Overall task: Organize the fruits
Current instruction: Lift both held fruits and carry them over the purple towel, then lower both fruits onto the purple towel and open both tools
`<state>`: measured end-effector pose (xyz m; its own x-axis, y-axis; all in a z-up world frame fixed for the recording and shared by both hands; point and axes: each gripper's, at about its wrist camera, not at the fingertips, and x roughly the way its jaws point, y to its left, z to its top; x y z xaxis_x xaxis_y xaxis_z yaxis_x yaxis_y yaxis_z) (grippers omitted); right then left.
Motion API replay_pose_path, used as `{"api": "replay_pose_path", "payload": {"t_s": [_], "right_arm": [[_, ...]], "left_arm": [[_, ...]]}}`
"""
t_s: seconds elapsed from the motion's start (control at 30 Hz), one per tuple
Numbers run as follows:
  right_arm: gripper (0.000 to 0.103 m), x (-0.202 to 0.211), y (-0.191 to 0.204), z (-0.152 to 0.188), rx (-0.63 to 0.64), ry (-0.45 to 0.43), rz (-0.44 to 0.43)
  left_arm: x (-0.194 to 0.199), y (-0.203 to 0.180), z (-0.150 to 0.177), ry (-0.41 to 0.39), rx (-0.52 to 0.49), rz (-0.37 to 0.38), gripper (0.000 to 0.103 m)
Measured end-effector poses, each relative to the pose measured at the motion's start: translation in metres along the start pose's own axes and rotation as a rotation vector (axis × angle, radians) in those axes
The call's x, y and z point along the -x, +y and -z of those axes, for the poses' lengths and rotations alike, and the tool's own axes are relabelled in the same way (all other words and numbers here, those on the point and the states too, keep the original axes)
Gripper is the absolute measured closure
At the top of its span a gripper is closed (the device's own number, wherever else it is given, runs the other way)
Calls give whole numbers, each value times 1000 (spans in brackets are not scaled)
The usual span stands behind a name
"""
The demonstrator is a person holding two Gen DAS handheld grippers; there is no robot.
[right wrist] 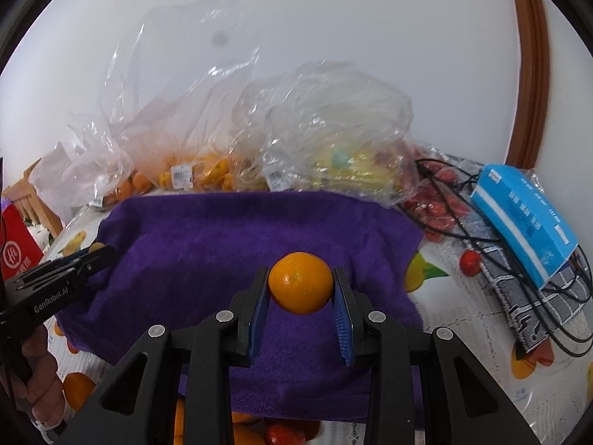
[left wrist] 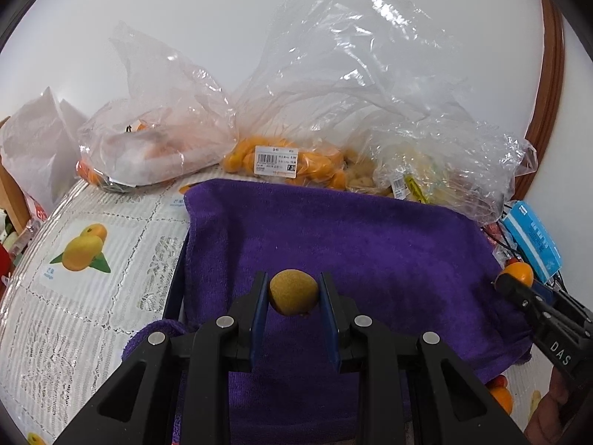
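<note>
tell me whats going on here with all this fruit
A person is sorting fruit with a handheld gripper in each hand. The left gripper is shut on a small brownish-yellow fruit, and the right gripper is shut on an orange. Both are held above a purple towel on the table, with clear plastic bags of fruit piled behind it.

purple towel (right wrist: 207, 237): spread on table | blue box (right wrist: 526, 218): right, on black cables (right wrist: 463, 200) | red packet (right wrist: 16, 252): left edge
</note>
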<state>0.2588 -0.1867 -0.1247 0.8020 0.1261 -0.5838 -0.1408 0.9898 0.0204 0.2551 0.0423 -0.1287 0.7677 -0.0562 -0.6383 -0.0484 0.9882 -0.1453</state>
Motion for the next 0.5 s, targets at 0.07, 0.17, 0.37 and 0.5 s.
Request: {"api": "replay_pose_path", "payload": {"t_s": [0.07,0.17,0.37,0.5], "right_arm": [[70,-4,2,2,7,14,-3],[70,-8,5,5,14,27,-2],[70,-15,4,7,9,56,-8],[70,-19,6,9,14,71,-13]], "left_arm": [[-1,0,0,8,3,4,78],[-3,-1,0,16,-13,1,78],[-6,-3,1,45,-26,13,78],[-9,-2,1,66,-21,17,78]]}}
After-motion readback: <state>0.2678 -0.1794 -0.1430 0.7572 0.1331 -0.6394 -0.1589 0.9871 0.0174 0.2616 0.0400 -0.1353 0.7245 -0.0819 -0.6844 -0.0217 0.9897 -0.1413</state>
